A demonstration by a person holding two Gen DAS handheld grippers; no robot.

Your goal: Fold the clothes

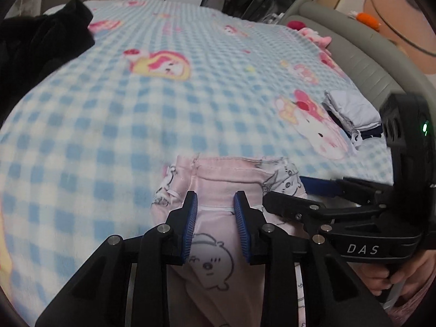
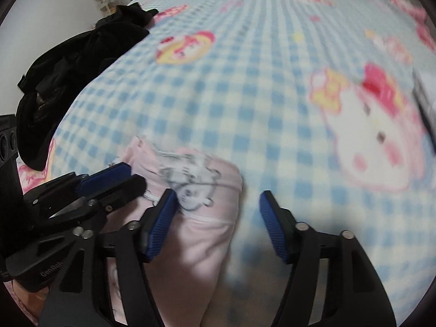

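A pale pink garment (image 1: 215,234) printed with cartoon animals lies bunched at the near edge of the blue-checked blanket (image 1: 136,125). My left gripper (image 1: 215,215) is narrowed on a fold of it, with pink cloth filling the gap between the blue pads. From the right wrist view the same left gripper (image 2: 120,182) comes in from the left, onto the pink garment (image 2: 196,218). My right gripper (image 2: 216,226) stands wide open. Its left pad touches the garment's right part and its right pad hangs over bare blanket (image 2: 272,95). In the left wrist view the right gripper (image 1: 299,190) sits just right of the garment.
A heap of black clothes (image 1: 41,46) (image 2: 68,68) lies at the bed's left side. A small stack of folded grey and white clothes (image 1: 351,111) rests at the right, by the grey padded bed frame (image 1: 362,54). A pink plush toy (image 1: 316,36) sits far right.
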